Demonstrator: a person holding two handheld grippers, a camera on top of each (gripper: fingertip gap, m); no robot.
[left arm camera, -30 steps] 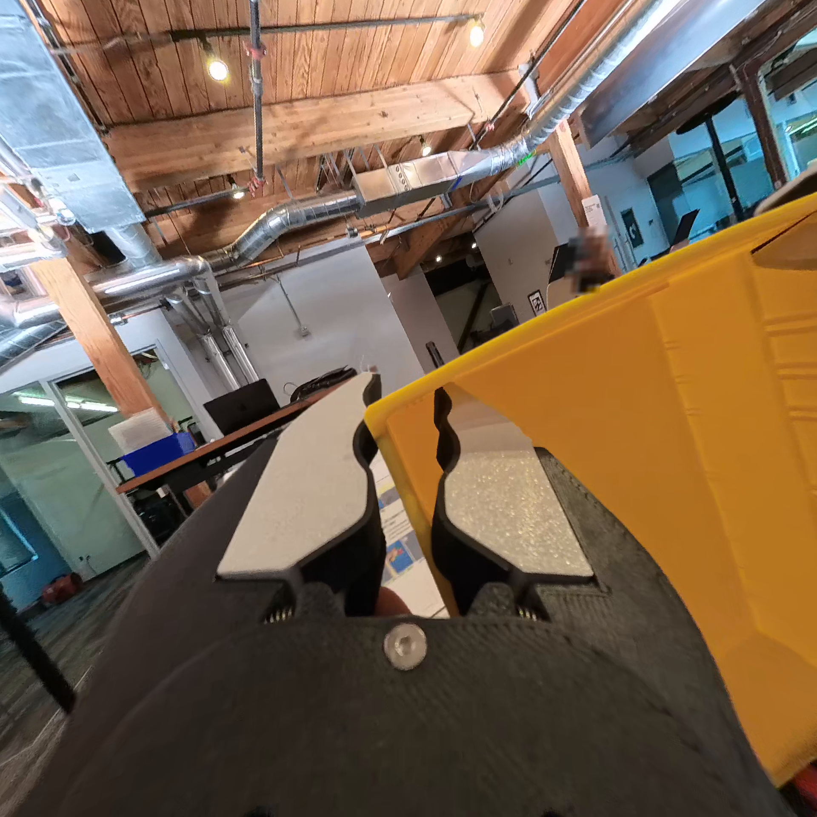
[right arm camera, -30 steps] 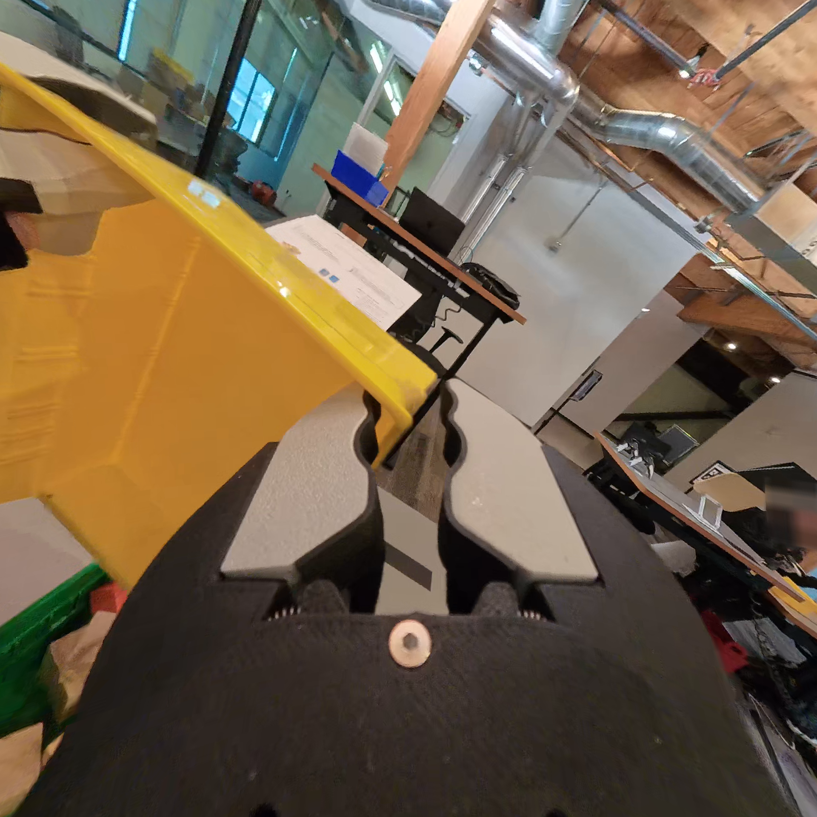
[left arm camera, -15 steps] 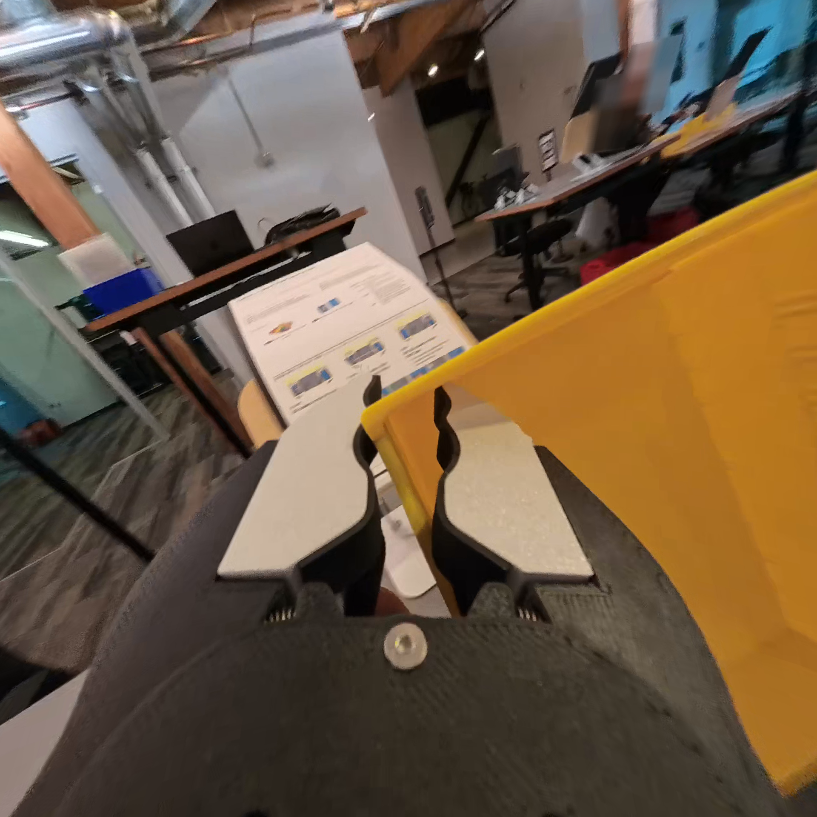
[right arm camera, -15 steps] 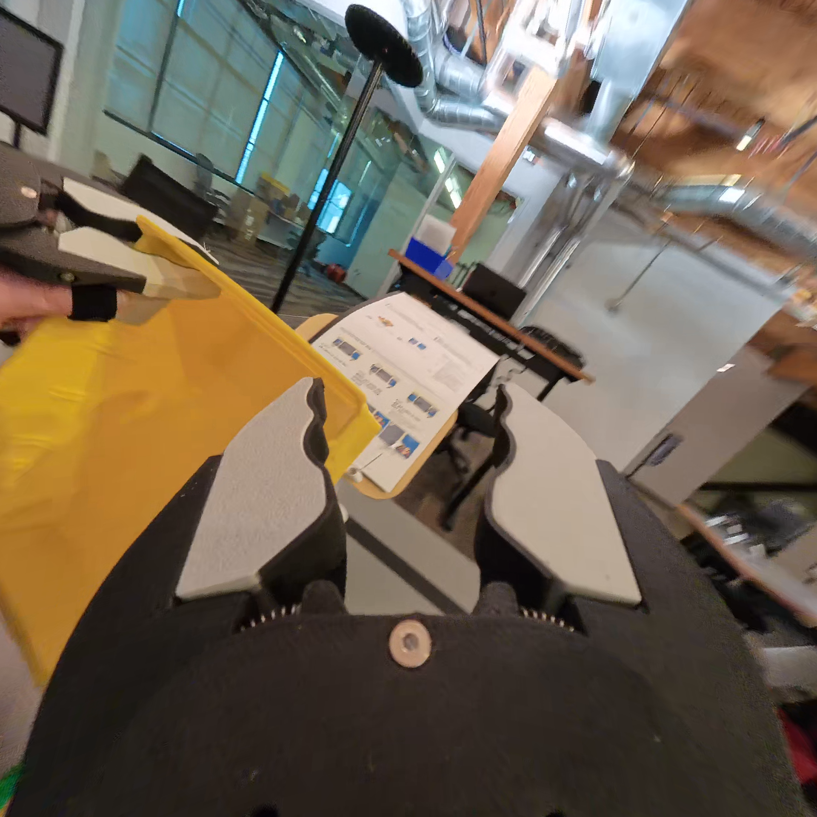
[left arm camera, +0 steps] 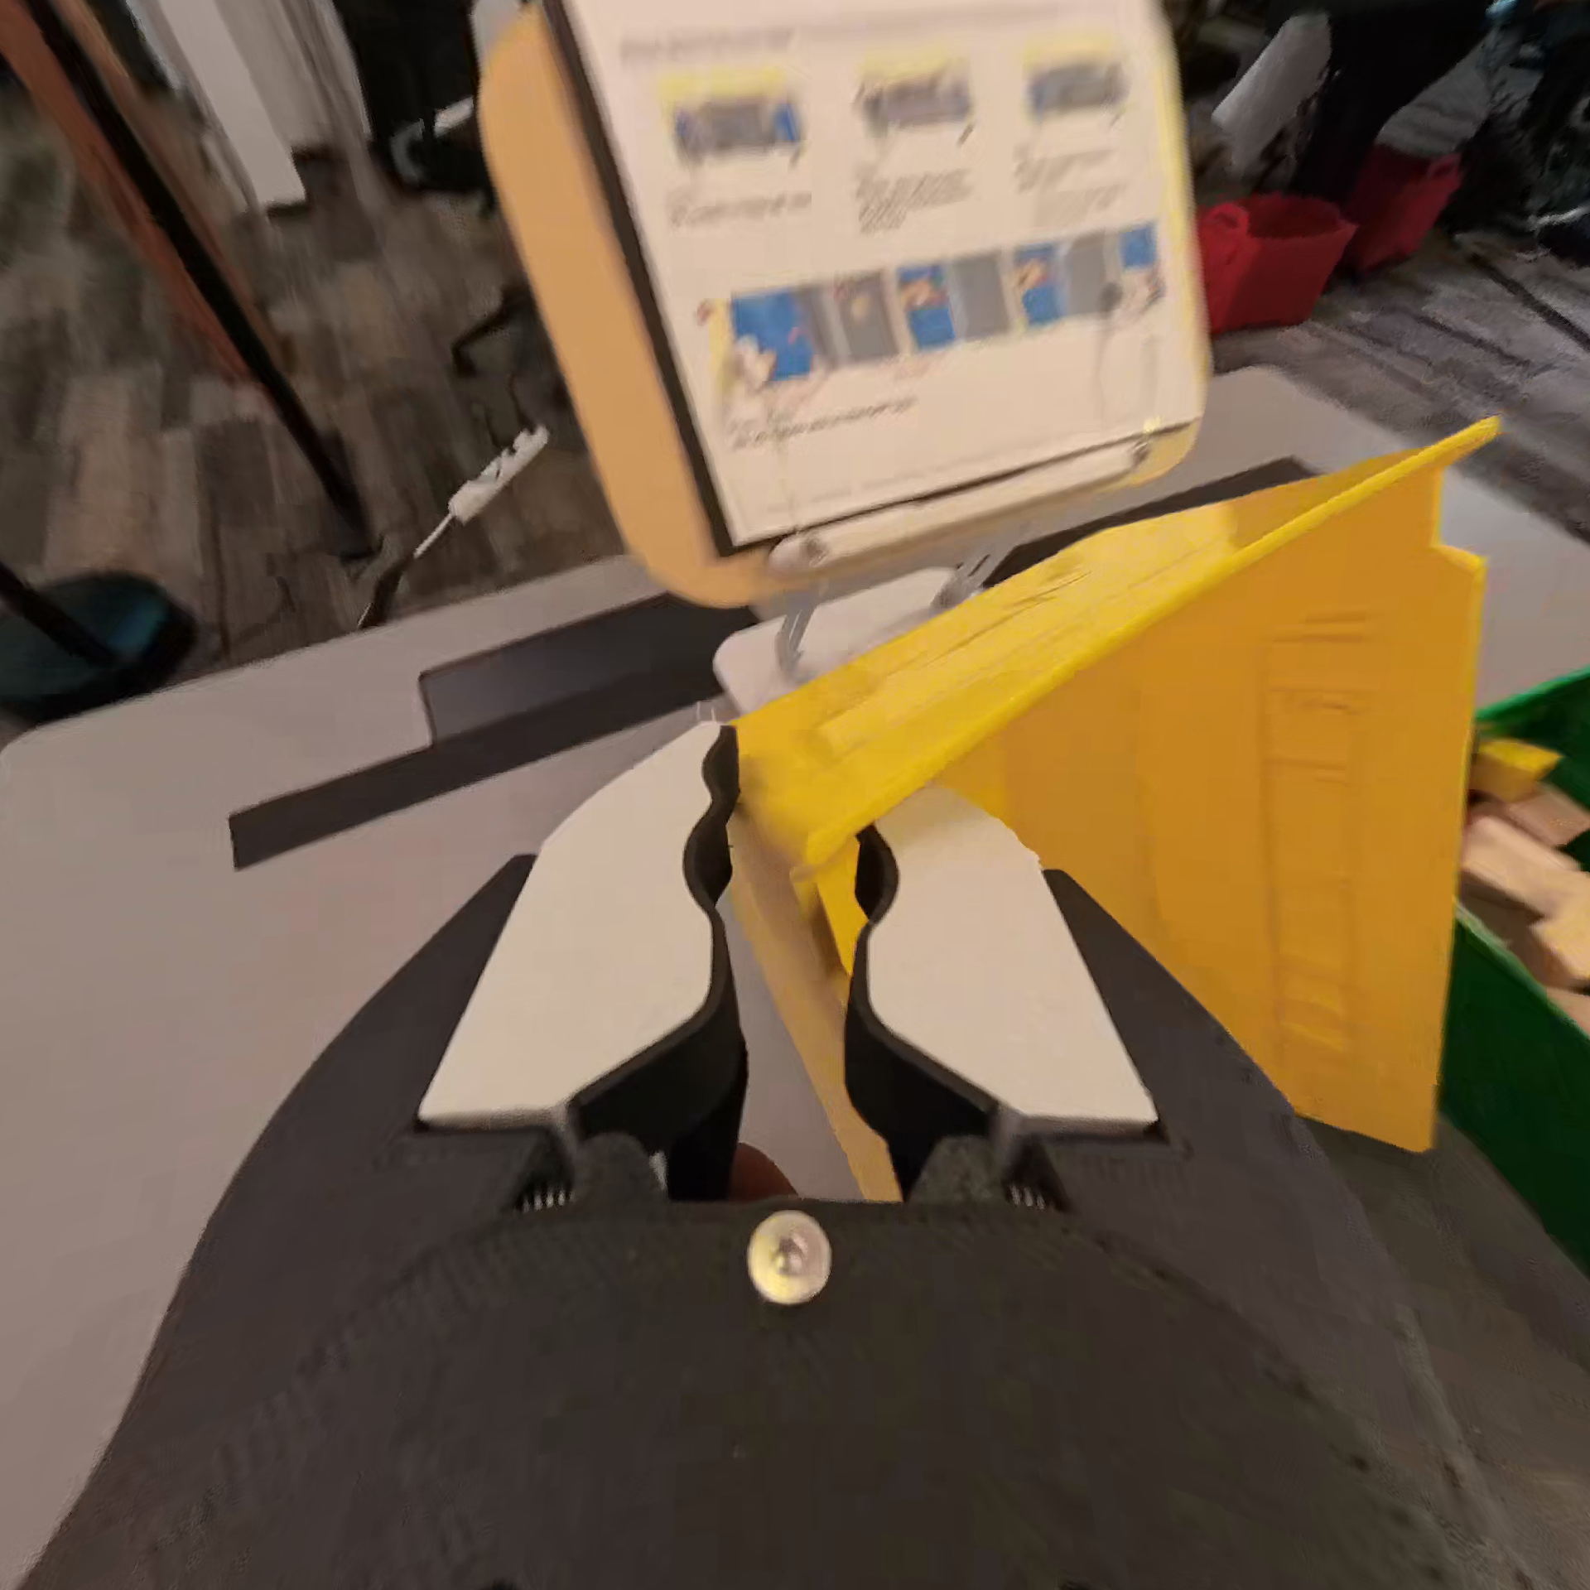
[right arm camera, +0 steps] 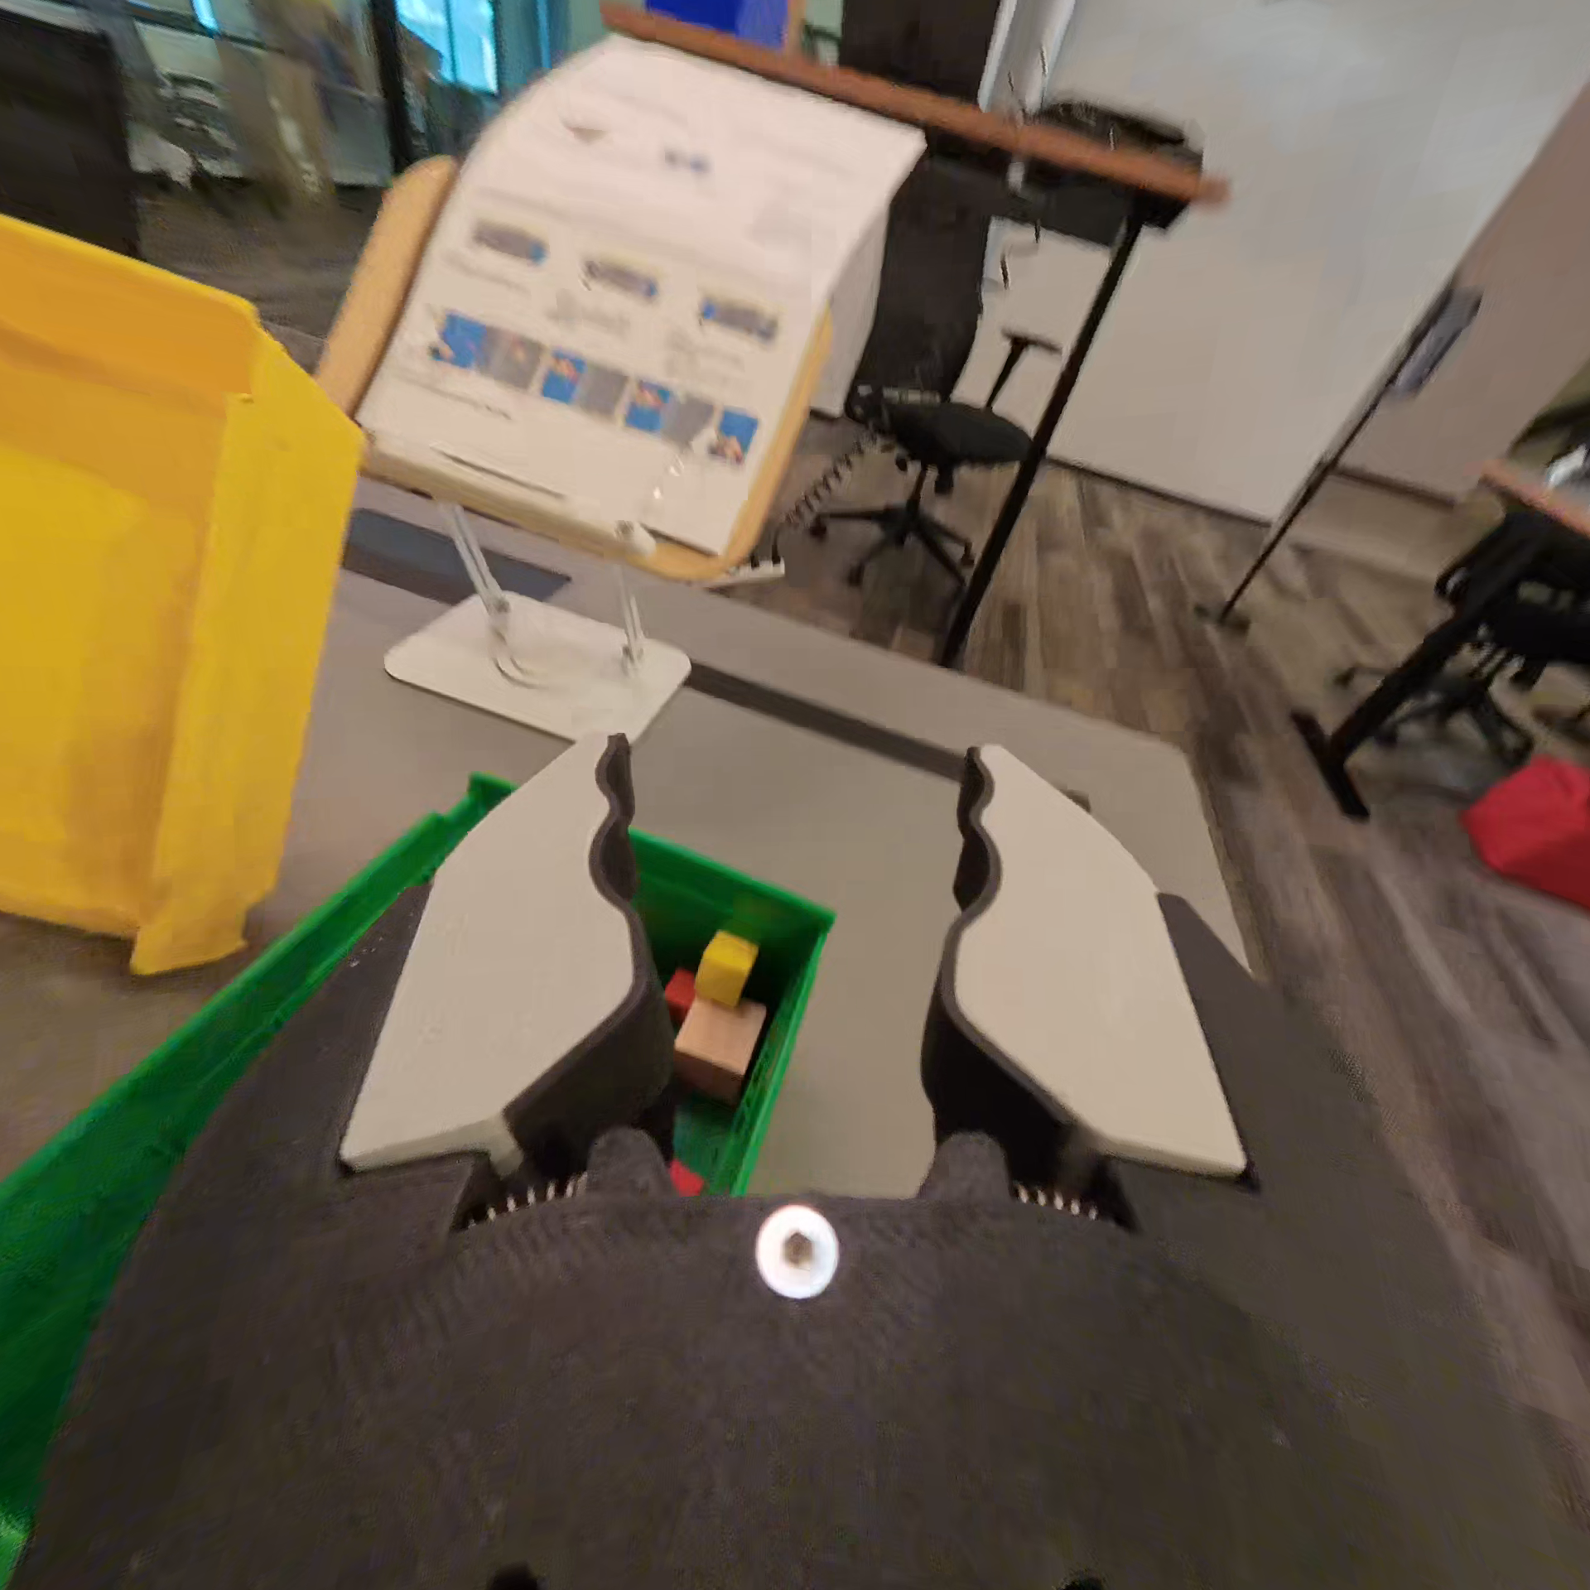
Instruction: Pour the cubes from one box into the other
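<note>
My left gripper is shut on the rim of the yellow box, which hangs tilted just above the grey table; it also shows at the left in the right wrist view. The green box stands to its right and holds wooden, red and yellow cubes; its near wall and some cubes show in the left wrist view. My right gripper is open and empty, above the green box's far right corner.
A tilted board with a printed sheet stands on a white base at the back of the grey table. Beyond the table are an office chair, desks and a red bag on the floor.
My right gripper let go of the yellow box's rim and opened, then swung down over the green box. My left gripper lowered the yellow box from a raised tilt toward the table.
</note>
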